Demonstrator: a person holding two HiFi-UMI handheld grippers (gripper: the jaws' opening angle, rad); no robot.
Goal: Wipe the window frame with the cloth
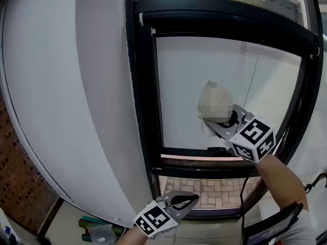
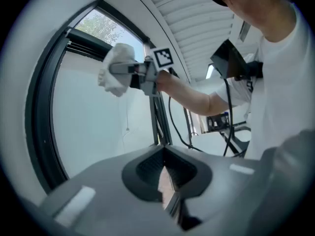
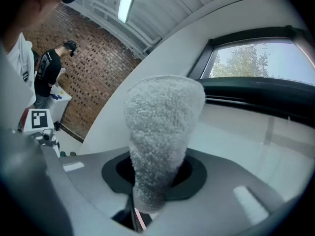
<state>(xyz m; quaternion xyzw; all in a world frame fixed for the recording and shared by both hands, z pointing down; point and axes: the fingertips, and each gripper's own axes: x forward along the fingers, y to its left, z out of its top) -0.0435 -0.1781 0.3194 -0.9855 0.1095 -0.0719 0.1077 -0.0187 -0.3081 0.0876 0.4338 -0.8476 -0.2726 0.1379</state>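
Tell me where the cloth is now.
The cloth is clamped in the right tool, held up at the window pane, right of centre in the head view.

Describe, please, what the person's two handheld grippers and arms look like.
Both the left gripper and the right gripper are grey, tapered two-jaw tools with black ribbed pads inside the jaws. Each carries a white cube with black square markers. A thin black cable hangs from the right one. The forearms are bare, and the person wears a white short-sleeved shirt.
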